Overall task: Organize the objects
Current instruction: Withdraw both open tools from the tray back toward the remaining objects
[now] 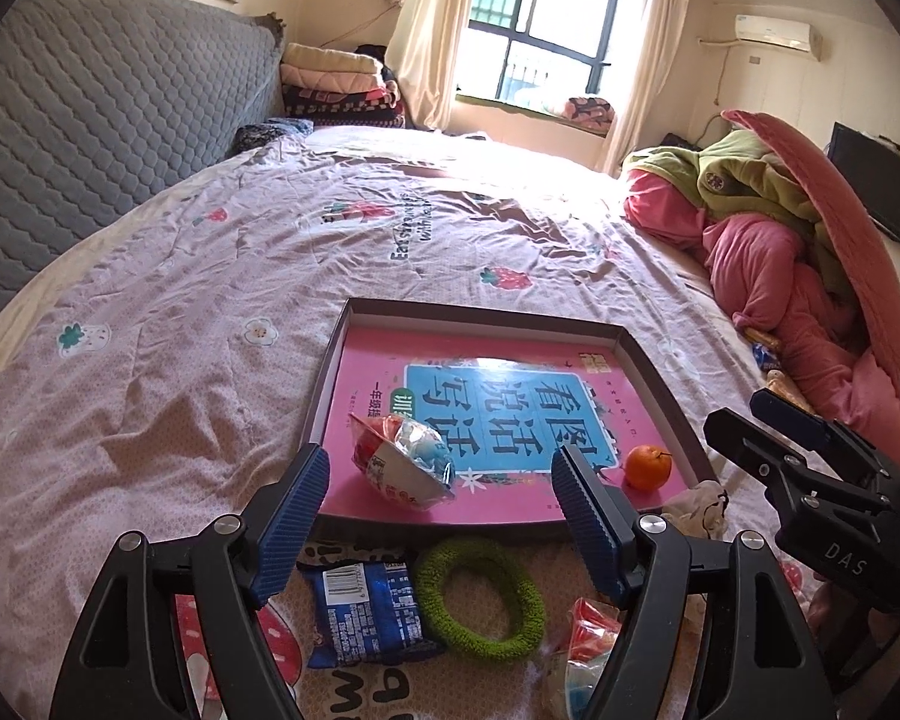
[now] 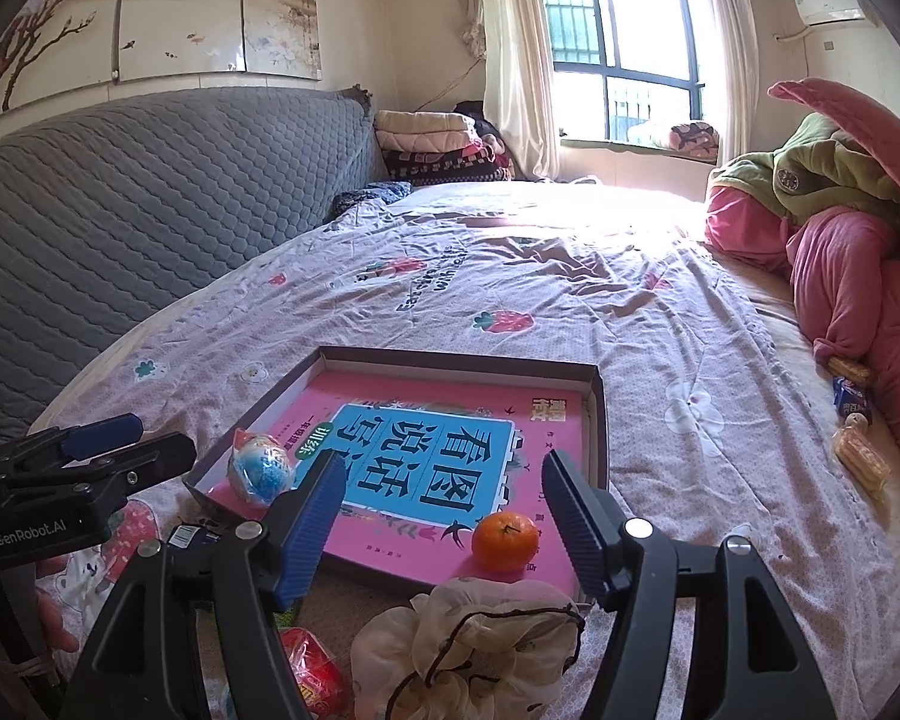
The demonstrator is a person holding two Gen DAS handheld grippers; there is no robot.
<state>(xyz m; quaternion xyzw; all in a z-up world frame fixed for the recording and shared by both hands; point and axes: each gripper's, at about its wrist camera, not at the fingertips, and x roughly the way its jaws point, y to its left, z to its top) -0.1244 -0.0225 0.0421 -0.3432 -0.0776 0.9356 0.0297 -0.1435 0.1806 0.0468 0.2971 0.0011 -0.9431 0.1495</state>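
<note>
Both grippers, left (image 1: 441, 498) and right (image 2: 444, 507), spread empty; tray (image 1: 660, 384) holds one orange (image 1: 647, 467), one wrapped egg (image 1: 405, 459), perhaps a toy.

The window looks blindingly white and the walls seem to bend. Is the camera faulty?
No fault, most likely. In the left wrist view the window is overexposed and washes out the bedspread beneath it; the headboard bows from the fisheye lens, with dark corners. In the right wrist view the same glare bleaches the far bed, while the orange and box stay sharp.
</note>
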